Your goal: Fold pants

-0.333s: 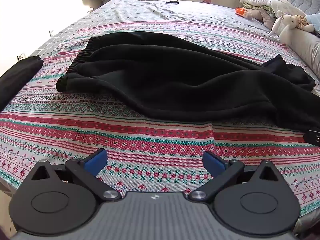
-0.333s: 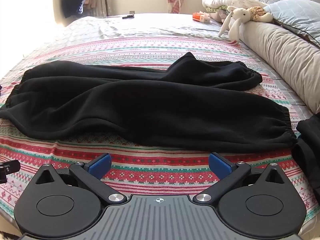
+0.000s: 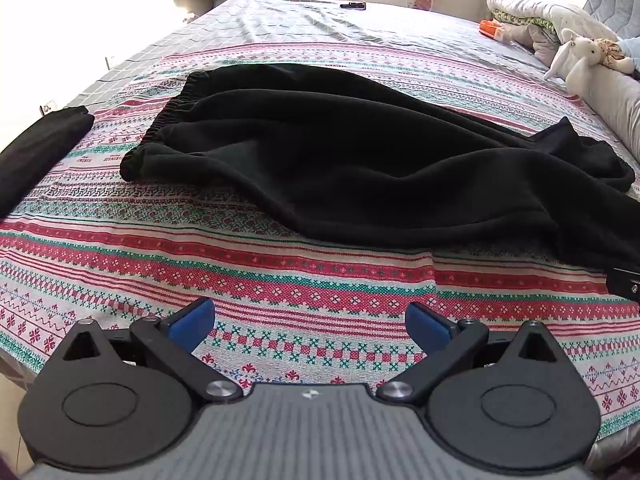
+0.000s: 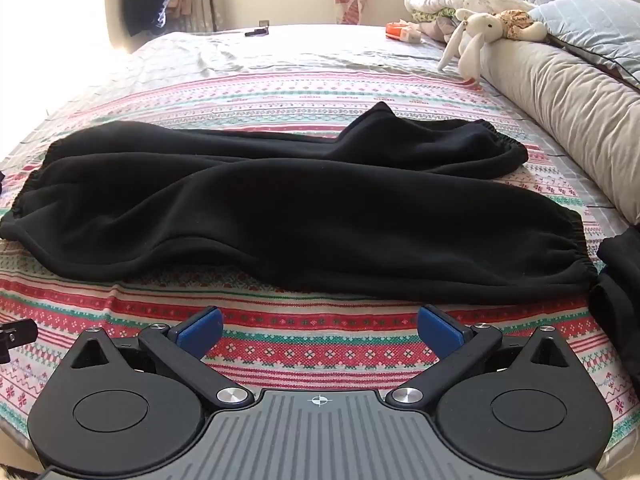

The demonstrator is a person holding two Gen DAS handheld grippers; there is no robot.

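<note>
Black sweatpants (image 3: 340, 164) lie spread across the patterned bedspread (image 3: 280, 280), waistband to the left, legs running right. In the right wrist view the pants (image 4: 300, 216) show both legs, with elastic cuffs at the right. My left gripper (image 3: 307, 322) is open and empty, hovering over the bedspread short of the pants' near edge. My right gripper (image 4: 319, 326) is open and empty too, just short of the near leg's edge.
A dark folded garment (image 3: 36, 156) lies at the bed's left edge; another dark garment (image 4: 620, 292) lies at the right. A long bolster (image 4: 568, 120), pillows and a plush rabbit (image 4: 476, 36) line the right side. The other gripper's tip (image 4: 14, 336) shows at left.
Both views have shifted only slightly. The pants have not moved and both grippers remain open.
</note>
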